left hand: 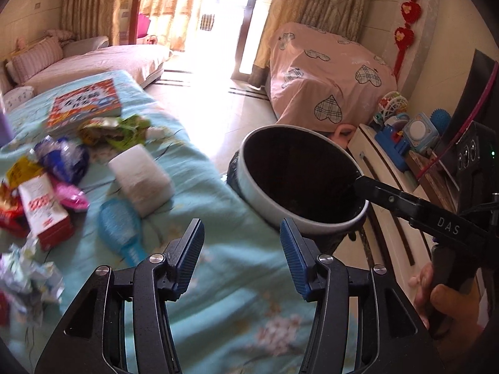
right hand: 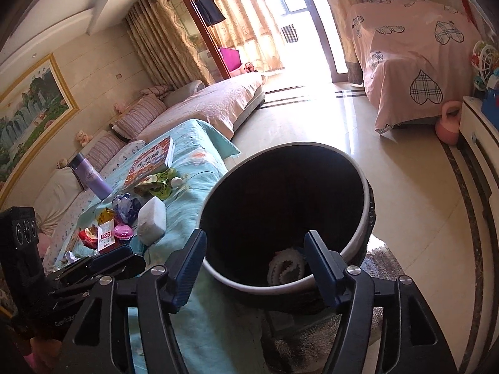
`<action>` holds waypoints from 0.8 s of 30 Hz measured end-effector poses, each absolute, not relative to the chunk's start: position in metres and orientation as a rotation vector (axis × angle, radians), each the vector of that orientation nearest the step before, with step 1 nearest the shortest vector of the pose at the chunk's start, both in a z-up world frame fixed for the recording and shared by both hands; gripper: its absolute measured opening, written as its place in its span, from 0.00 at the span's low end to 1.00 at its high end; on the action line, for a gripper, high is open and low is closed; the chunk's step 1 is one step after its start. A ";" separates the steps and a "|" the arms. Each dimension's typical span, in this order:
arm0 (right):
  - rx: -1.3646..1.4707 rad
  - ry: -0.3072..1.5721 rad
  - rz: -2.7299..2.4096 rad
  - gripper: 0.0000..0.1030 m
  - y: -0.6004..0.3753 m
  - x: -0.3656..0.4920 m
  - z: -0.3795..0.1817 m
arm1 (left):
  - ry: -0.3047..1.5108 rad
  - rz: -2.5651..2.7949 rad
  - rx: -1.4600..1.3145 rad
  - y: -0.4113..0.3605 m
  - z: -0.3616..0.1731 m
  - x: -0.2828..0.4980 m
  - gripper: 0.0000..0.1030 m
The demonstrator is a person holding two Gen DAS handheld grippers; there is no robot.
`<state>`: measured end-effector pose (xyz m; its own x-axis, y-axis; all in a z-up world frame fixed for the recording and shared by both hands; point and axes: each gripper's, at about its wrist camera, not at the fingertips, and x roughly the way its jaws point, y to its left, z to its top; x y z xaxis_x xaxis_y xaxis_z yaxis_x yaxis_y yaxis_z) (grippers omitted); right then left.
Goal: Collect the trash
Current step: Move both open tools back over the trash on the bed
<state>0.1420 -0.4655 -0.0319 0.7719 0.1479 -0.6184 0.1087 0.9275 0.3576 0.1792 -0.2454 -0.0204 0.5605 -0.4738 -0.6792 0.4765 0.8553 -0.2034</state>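
A round trash bin [left hand: 299, 184] with a white rim and black liner is tilted beside the table covered in a teal cloth [left hand: 218, 296]. Trash lies on the cloth: a red-and-white carton [left hand: 43, 212], a blue-purple wrapper [left hand: 62, 155], a pink wrapper [left hand: 71, 198], green wrappers [left hand: 121, 129], crumpled foil [left hand: 21, 277]. My left gripper [left hand: 241, 255] is open and empty above the cloth. My right gripper [right hand: 254, 268] is open, with one finger inside the bin [right hand: 287, 212] and the other outside its rim. A white crumpled item [right hand: 285, 268] lies in the bin.
A white tissue pack [left hand: 142, 179], a blue brush [left hand: 120, 233] and a book [left hand: 84, 101] lie on the cloth. A purple flask [right hand: 89, 176] stands there. A sofa [right hand: 199, 106], a pink-covered object [left hand: 327, 74], a toy shelf [left hand: 402, 143] and a grey rug [right hand: 380, 265] surround the floor.
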 end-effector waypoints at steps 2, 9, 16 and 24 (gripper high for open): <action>0.382 0.691 0.033 0.69 -0.454 0.138 -0.032 | 0.797 -0.539 -0.007 -0.231 -0.021 0.171 0.50; 0.374 0.703 0.097 0.77 -0.410 0.124 -0.037 | 0.786 -0.469 -0.051 -0.177 -0.023 0.143 0.50; 0.354 0.744 0.160 0.77 -0.361 0.119 -0.052 | 0.777 -0.389 -0.095 -0.125 -0.028 0.128 0.50; 0.282 0.771 0.211 0.77 -0.313 0.126 -0.058 | 0.772 -0.309 -0.145 -0.080 -0.034 0.121 0.50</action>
